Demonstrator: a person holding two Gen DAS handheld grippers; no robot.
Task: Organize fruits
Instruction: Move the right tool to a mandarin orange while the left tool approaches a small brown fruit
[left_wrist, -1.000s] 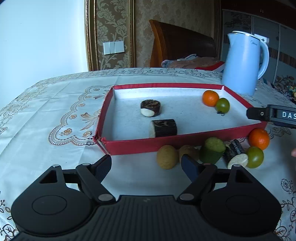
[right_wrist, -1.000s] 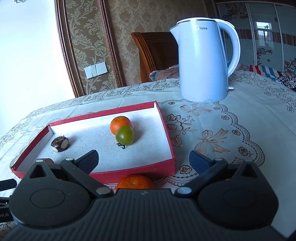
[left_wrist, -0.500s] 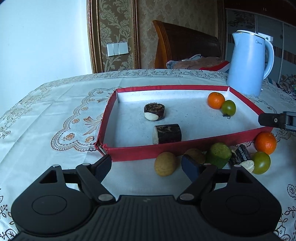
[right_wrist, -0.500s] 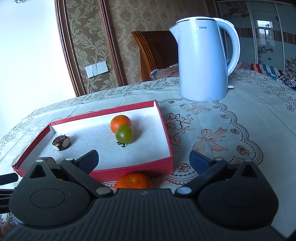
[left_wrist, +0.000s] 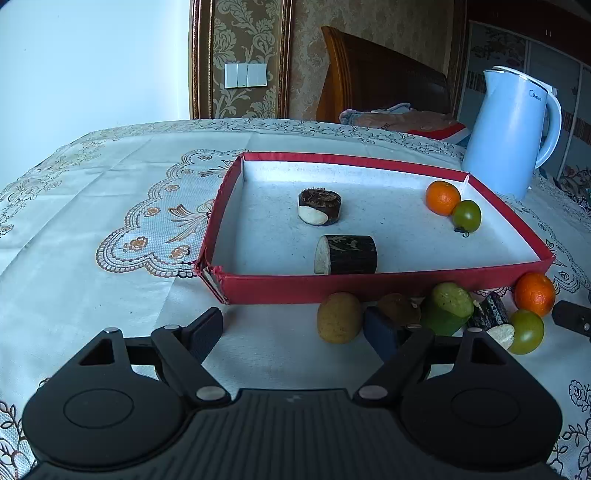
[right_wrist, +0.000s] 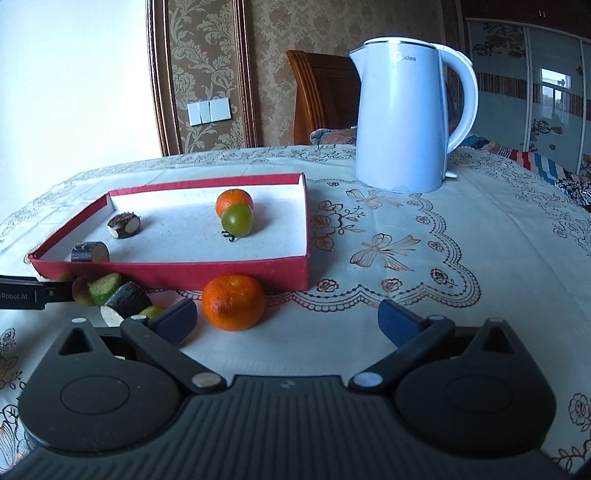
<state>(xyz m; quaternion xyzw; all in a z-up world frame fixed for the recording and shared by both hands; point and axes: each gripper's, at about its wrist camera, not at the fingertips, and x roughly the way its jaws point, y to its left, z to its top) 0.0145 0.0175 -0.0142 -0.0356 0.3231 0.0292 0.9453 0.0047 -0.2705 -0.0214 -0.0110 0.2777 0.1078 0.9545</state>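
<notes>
Left hand-held gripper (left_wrist: 295, 326) hangs wide open over the table (left_wrist: 92, 229), nothing between its fingers, a yellowish fruit (left_wrist: 339, 317) just beside the right one; right hand-held gripper (right_wrist: 286, 319) gapes wide too, empty, a loose orange (right_wrist: 233, 301) just inside its left finger, tight against the red tray (right_wrist: 184, 274); in the tray sit an orange (right_wrist: 234, 201) touching a green fruit (right_wrist: 237, 220), plus two dark cut pieces; the kettle (right_wrist: 404, 118) stands behind.

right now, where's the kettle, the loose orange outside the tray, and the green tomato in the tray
kettle (right_wrist: 400, 122), right wrist view, body
loose orange (right_wrist: 233, 302), right wrist view, front face
green tomato (right_wrist: 237, 220), right wrist view, centre of skin
</notes>
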